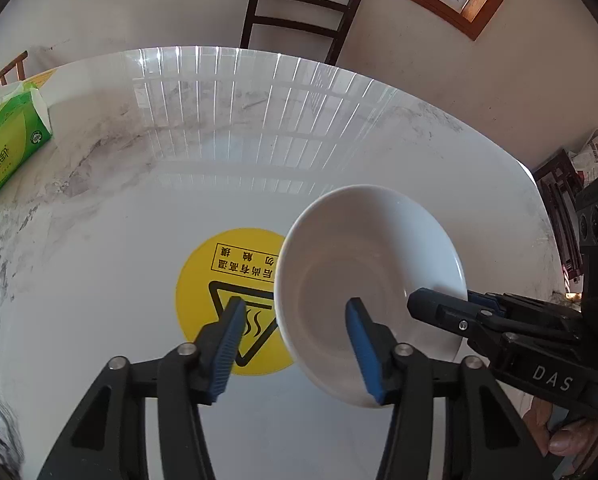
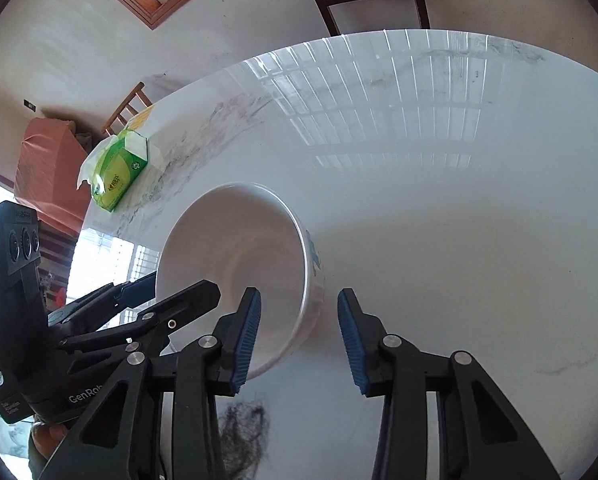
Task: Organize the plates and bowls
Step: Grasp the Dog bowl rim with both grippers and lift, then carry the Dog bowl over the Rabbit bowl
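A white bowl [image 1: 363, 264] with a teal pattern on its outer wall [image 2: 314, 258] stands on the glossy marble table [image 1: 99, 280]. My left gripper [image 1: 295, 302] straddles the bowl's left rim: one blue pad is inside the bowl and the other is outside, over a yellow sticker, with gaps on both sides. My right gripper [image 2: 299, 292] straddles the opposite rim in the same way, and its pads stand a little off the wall. Each gripper also shows in the other's view: the right gripper [image 1: 443, 300] and the left gripper [image 2: 183, 282].
A round yellow warning sticker [image 1: 227, 280] lies on the table left of the bowl. A green tissue pack [image 1: 7, 140] [image 2: 119, 172] sits near the far left edge. A dark chair [image 1: 299, 12] stands beyond the table. A dark hair-like clump [image 2: 243, 428] lies close to me.
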